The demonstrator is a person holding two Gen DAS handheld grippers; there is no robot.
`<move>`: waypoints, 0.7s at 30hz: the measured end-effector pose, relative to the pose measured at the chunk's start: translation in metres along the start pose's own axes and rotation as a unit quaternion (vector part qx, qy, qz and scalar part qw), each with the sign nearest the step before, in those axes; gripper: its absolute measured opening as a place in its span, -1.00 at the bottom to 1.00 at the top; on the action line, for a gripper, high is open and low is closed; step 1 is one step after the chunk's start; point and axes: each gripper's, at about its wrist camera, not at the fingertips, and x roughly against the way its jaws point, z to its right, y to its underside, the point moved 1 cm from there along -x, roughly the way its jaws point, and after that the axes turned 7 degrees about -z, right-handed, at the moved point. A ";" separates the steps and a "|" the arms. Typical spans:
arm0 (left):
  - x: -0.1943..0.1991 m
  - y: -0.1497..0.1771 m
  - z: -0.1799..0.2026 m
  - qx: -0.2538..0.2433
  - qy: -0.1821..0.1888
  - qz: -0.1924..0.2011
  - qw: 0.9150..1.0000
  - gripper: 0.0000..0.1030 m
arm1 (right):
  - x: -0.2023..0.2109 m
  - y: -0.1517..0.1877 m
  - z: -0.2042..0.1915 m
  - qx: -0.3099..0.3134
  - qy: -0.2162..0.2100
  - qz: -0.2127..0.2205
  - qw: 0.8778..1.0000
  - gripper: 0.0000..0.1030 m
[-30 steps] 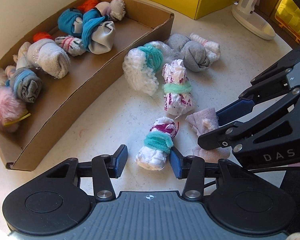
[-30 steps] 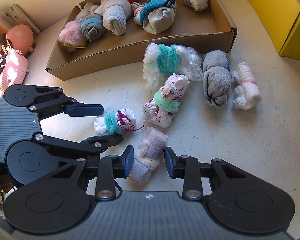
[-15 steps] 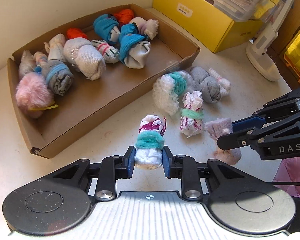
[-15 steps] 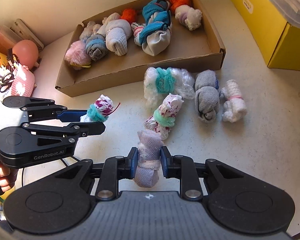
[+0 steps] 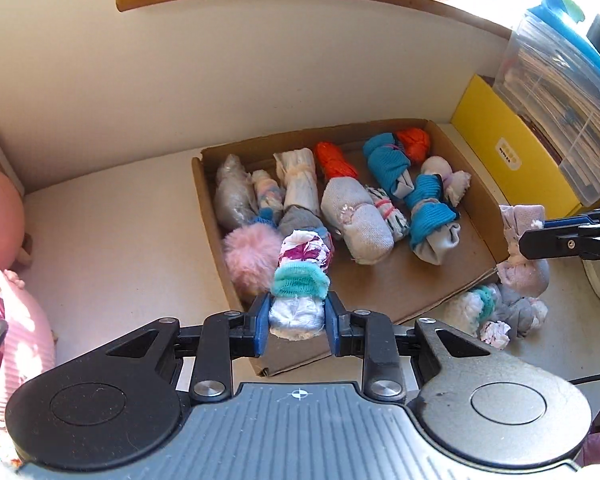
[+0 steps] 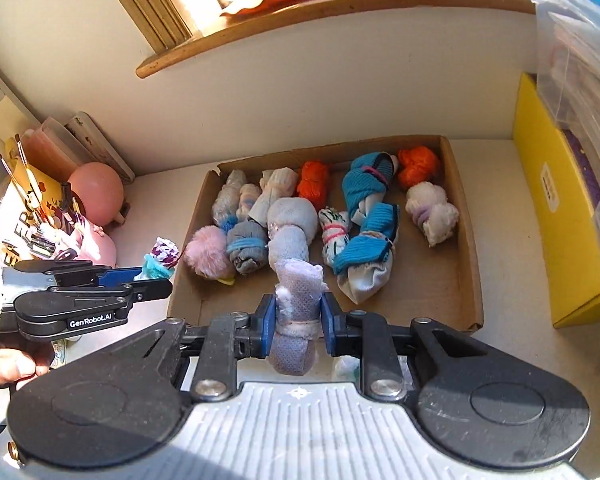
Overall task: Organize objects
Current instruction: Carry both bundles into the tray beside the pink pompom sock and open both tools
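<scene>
My left gripper [image 5: 297, 326] is shut on a white and purple sock roll with a teal band [image 5: 301, 280], held in the air over the near left corner of the cardboard tray [image 5: 476, 200]. My right gripper [image 6: 297, 326] is shut on a pale lilac sock roll [image 6: 296, 312], lifted above the tray's near wall [image 6: 188, 292]. Each gripper shows in the other's view: the right one [image 5: 540, 236] with the lilac roll [image 5: 522, 272], the left one [image 6: 156, 276] with its teal-banded roll [image 6: 160, 256]. Several sock rolls lie in the tray.
On the table right of the tray lie a white roll with a teal band [image 5: 474, 308], a grey roll [image 5: 516, 308] and a small patterned roll [image 5: 496, 332]. A yellow box [image 6: 560, 208] stands at the right, a pink ball [image 6: 96, 192] and clutter at the left. A hand [image 6: 4, 372] grips the left handle.
Both grippers closed on their sock rolls and lifted them off the table toward the tray. The left view rolled, and the tray now lies ahead.
</scene>
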 end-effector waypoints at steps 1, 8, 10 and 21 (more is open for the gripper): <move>0.004 -0.002 -0.003 0.005 -0.003 0.003 1.000 -0.34 | 0.000 -0.004 -0.002 0.005 -0.003 0.001 1.000 -0.58; 0.032 -0.003 -0.028 0.055 -0.032 0.023 0.998 -0.33 | -0.014 -0.021 -0.006 0.031 -0.020 -0.007 0.999 -0.58; 0.035 -0.002 -0.034 0.069 -0.036 0.023 0.997 -0.33 | -0.020 -0.025 -0.008 0.037 -0.022 -0.012 0.999 -0.58; -0.006 -0.005 -0.023 0.083 -0.010 -0.012 0.996 -0.33 | -0.057 -0.036 -0.024 0.064 -0.045 -0.055 0.995 -0.57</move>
